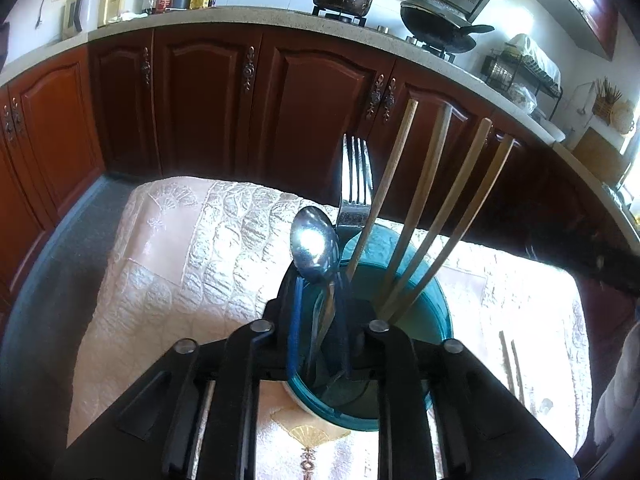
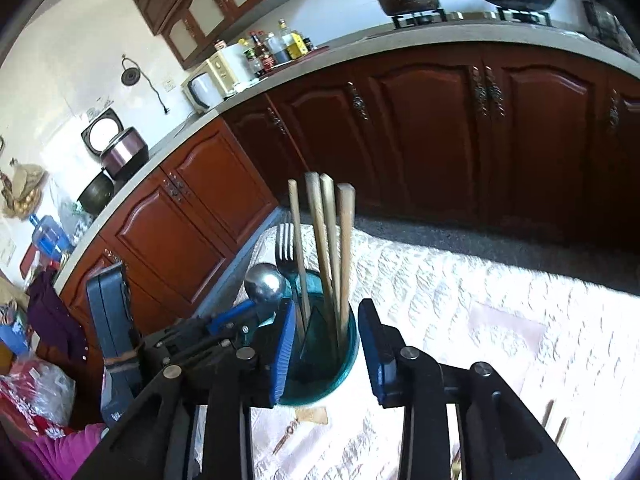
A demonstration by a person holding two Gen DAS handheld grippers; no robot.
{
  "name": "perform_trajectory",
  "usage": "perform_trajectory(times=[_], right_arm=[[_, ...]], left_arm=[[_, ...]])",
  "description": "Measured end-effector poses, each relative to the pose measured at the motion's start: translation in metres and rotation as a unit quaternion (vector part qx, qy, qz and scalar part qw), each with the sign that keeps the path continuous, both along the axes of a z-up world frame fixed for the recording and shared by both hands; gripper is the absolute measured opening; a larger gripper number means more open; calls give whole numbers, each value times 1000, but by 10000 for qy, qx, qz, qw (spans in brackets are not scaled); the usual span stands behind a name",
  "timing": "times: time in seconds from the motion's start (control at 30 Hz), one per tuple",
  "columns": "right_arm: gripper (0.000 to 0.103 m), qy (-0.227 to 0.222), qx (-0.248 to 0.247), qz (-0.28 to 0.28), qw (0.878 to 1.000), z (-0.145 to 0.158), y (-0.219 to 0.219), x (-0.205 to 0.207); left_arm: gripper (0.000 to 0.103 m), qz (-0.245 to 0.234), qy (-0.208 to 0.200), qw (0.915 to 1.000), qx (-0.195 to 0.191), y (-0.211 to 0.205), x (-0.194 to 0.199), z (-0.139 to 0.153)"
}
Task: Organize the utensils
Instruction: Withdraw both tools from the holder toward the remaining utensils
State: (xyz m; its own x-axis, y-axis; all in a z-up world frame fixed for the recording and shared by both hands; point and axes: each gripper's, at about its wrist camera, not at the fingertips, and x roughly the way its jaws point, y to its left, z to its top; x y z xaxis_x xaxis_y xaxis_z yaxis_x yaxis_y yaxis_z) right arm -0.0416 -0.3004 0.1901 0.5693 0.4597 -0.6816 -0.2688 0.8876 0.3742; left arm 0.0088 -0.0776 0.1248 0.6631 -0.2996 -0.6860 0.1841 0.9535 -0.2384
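Observation:
A teal glass cup [image 1: 424, 308] stands on the quilted table cover [image 1: 192, 248]. It holds a steel fork [image 1: 356, 176], several wooden chopsticks [image 1: 424, 208] and a steel spoon [image 1: 314, 246]. My left gripper [image 1: 324, 320] is shut on the spoon's handle at the cup's near rim, bowl end up. In the right wrist view the cup [image 2: 320, 360] sits between the open blue-padded fingers of my right gripper [image 2: 326, 352], which do not touch it. The spoon [image 2: 265, 283], fork [image 2: 285, 252] and chopsticks [image 2: 324, 248] show there too.
Two more chopsticks [image 1: 512, 364] lie on the cover right of the cup; their tips show in the right wrist view [image 2: 554, 424]. Dark wooden cabinets [image 1: 224, 96] and a countertop with bottles, pots and a stove stand behind. The left gripper's body [image 2: 208, 332] is left of the cup.

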Motion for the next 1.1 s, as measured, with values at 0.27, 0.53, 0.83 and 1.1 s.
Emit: perform_trajectory(times=[0.27,0.53,0.83,1.1], right_arm=[[34,44,-200,-197,9996,-14,-9,-34],[39,20,-242,-274,9993,-17,-5,-58],[43,-135,-361,-593,9975,-14,-20,-88],[51,-39,-468,-916,9947,-20,-57,-118]], left_arm=[[33,6,-141,9999,0,2,-20,14],[45,-54,-327,9993,171,-4,-48,26],[52,-184,-441,9986,214,-13,-78,33],[61,-364,-293,9987,180,-24,-99,27]])
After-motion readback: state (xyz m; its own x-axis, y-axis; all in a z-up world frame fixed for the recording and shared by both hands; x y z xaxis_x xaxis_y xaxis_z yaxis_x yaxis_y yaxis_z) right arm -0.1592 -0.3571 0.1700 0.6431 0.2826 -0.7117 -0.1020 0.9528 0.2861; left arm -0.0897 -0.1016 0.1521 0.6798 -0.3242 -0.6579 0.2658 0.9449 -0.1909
